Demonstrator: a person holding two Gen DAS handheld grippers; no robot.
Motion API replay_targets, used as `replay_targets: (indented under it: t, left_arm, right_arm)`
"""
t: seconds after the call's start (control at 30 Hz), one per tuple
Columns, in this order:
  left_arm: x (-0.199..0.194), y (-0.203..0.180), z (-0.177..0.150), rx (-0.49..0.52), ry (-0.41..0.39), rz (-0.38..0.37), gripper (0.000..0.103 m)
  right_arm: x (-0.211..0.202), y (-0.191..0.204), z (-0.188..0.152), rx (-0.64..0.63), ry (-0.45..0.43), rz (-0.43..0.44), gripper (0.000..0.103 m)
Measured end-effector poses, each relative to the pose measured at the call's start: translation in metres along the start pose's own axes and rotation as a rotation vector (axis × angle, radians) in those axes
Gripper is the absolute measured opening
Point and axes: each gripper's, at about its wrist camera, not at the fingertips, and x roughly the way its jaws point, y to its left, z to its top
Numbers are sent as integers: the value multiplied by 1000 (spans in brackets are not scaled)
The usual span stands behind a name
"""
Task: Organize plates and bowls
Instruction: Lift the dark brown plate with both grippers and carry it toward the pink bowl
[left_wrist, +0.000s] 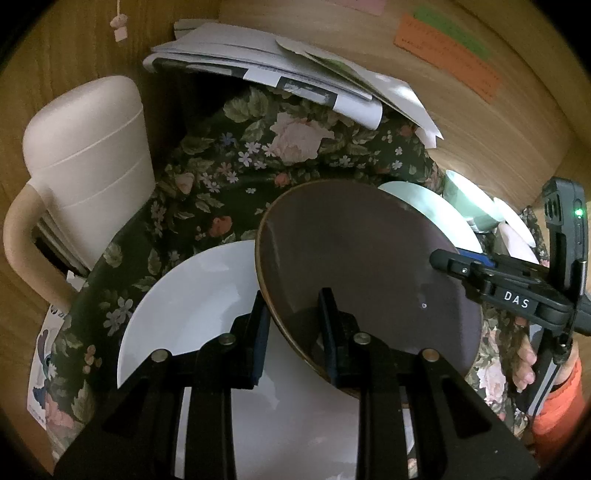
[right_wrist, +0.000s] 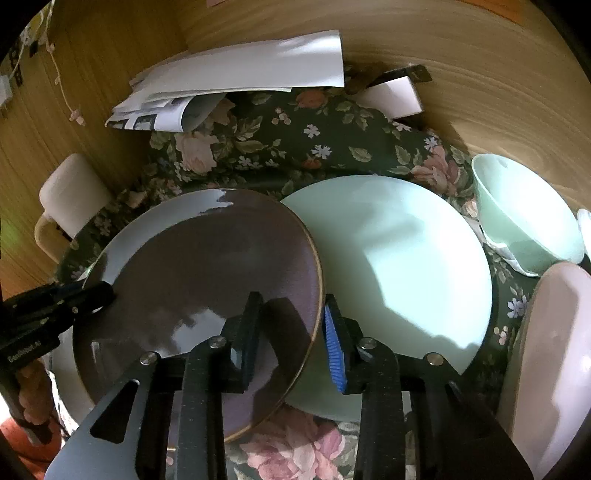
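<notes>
A dark brown plate (left_wrist: 351, 251) with a thin gold rim sits tilted over a white plate (left_wrist: 192, 295) on the floral cloth. My left gripper (left_wrist: 292, 297) is shut on its near left rim, one finger under the edge and one on the face. In the right wrist view the same brown plate (right_wrist: 207, 266) has my right gripper (right_wrist: 292, 301) shut on its right rim, the blue pad against the outer edge. Each gripper shows in the other's view at the plate's far side: the right gripper (left_wrist: 439, 258), the left gripper (right_wrist: 103, 291). A mint green plate (right_wrist: 399, 266) lies just right of the brown one.
A mint bowl (right_wrist: 524, 218) and a pale pink dish (right_wrist: 554, 350) stand at the right. A white mug (left_wrist: 85, 162) stands at the left, and loose papers (left_wrist: 277, 66) lie at the back. Wooden walls close in behind and on both sides. A hand (left_wrist: 524, 365) holds the right gripper.
</notes>
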Motion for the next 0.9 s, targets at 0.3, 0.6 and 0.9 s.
replay_targets:
  t: [0.3,0.6,0.9]
  left_arm:
    - [-14,-5,-4,1,-33,-14,26]
    - [-35,-18,-12,55,-129,-21,26]
    - [-53,-34,-26,74,-148,-49,26]
  right_arm:
    - [-23,1,-10,12,-45,-3,27]
    - [-53,0,-20,24,-107,-10,27]
    - [-88,2,-40,35,-154,-26,26]
